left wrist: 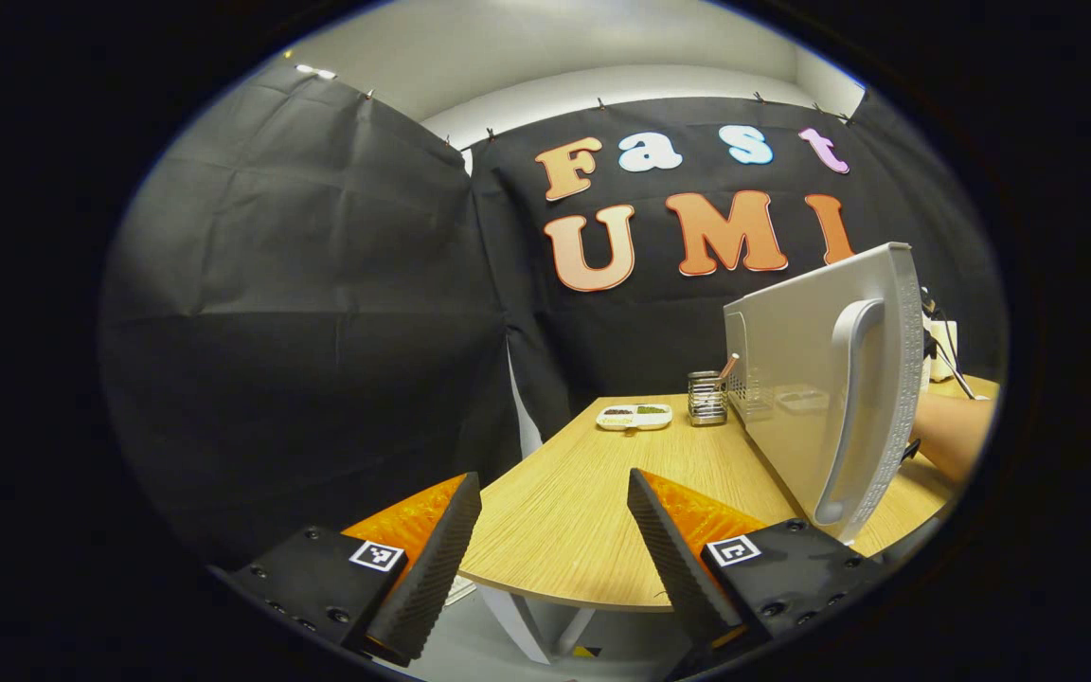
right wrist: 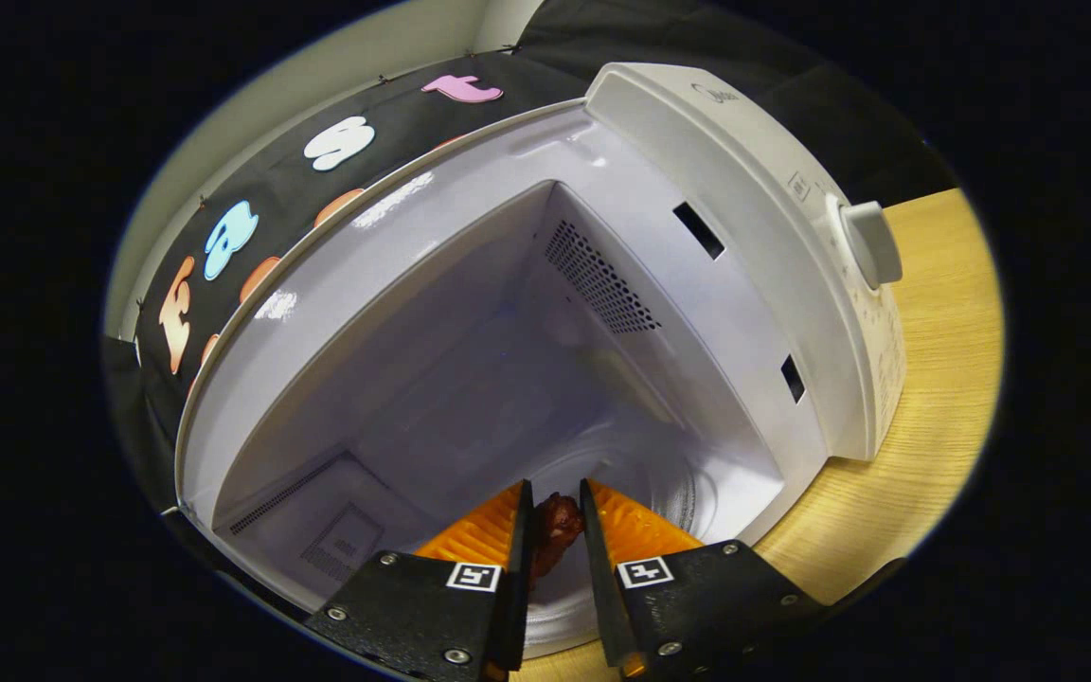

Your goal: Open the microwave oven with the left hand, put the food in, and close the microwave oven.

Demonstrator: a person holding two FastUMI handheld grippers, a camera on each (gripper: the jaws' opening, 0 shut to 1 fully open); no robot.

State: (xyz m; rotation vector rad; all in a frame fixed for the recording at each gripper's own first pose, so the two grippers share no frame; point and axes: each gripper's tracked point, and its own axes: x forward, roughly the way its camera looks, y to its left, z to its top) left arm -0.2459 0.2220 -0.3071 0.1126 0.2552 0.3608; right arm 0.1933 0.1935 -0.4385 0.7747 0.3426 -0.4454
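- In the left gripper view, the left gripper (left wrist: 555,530) is hanging over the near edge of the wooden table (left wrist: 593,511) with its jaws spread wide and nothing between them.
- The microwave door (left wrist: 820,379) is standing swung open to the right of that gripper, its edge turned toward the camera and its long curved handle (left wrist: 847,407) facing outward.
- A person's forearm (left wrist: 953,431) is reaching in behind the door, at the right edge of that view.
- Farther back on the table, a small divided dish (left wrist: 634,416) holding bits of food is lying just beside a metal mesh holder (left wrist: 707,398), which is standing upright with a utensil sticking out of it.
- In the right gripper view, the right gripper (right wrist: 557,530) is pointing into the open microwave (right wrist: 754,189), and its jaws are clamped on a dark reddish piece of food (right wrist: 553,540).
- The food is sitting between the fingertips, just inside the front of the cavity (right wrist: 470,379), above the round glass tray (right wrist: 678,493) on the floor of the oven; whether it is touching the tray cannot be told.
- The white control knob (right wrist: 870,243) is jutting from the panel on the right side of the microwave, with the wooden table showing beyond it.
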